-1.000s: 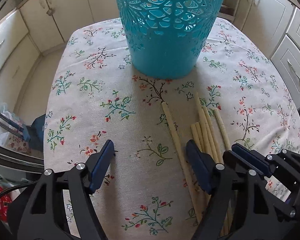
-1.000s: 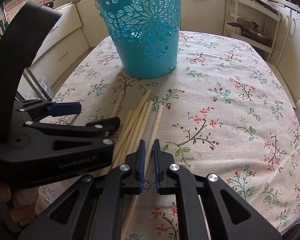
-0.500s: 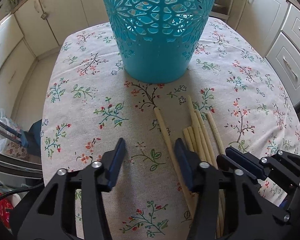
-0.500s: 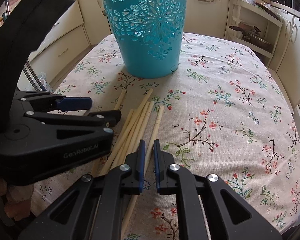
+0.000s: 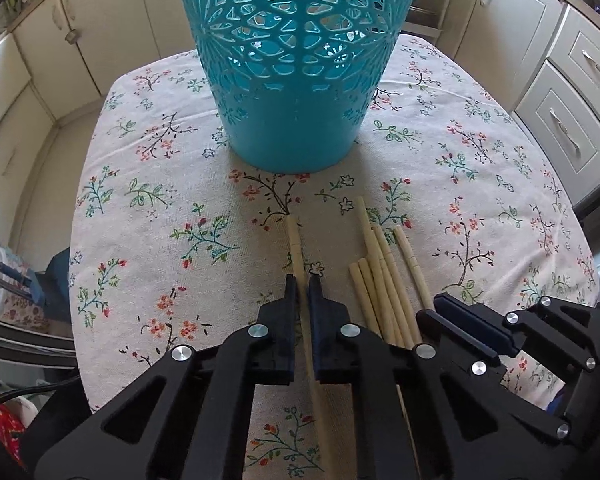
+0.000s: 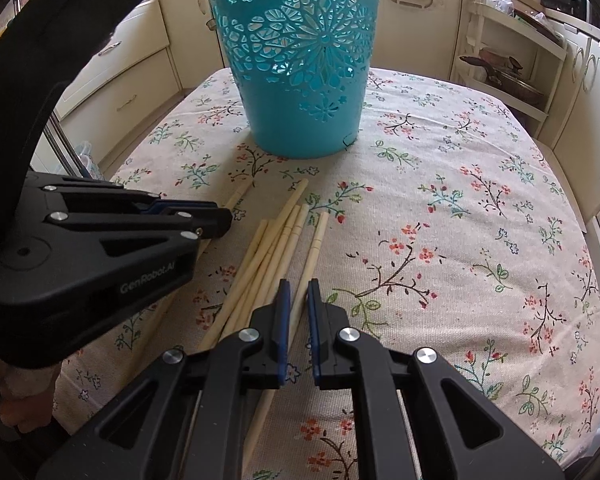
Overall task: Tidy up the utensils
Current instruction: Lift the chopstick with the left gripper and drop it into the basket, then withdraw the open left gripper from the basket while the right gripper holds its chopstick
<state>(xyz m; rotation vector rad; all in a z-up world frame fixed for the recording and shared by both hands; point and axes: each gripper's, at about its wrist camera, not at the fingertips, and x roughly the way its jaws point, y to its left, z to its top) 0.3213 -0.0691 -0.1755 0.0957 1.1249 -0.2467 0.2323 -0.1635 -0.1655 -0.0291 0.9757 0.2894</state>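
A teal openwork basket (image 5: 292,120) (image 6: 304,80) stands upright at the far middle of the floral tablecloth. In front of it lie several pale wooden chopsticks (image 5: 380,276) (image 6: 272,252) in a loose bundle. One single chopstick (image 5: 294,240) lies apart on the bundle's left, and my left gripper (image 5: 302,288) is shut on it, low over the cloth. My right gripper (image 6: 298,292) is shut on the rightmost chopstick (image 6: 316,240) of the bundle. The two grippers sit close side by side: the right gripper (image 5: 432,308) shows in the left wrist view, the left gripper (image 6: 220,216) in the right wrist view.
The tablecloth (image 6: 460,200) covers a small table with edges close on every side. Cream kitchen cabinets (image 5: 572,92) surround it. An open shelf with pans (image 6: 500,68) stands at the back right. A hand (image 6: 16,400) shows at the lower left.
My left gripper's jaws have come together from wide open onto the single chopstick. The right gripper has stayed shut and still on its chopstick.
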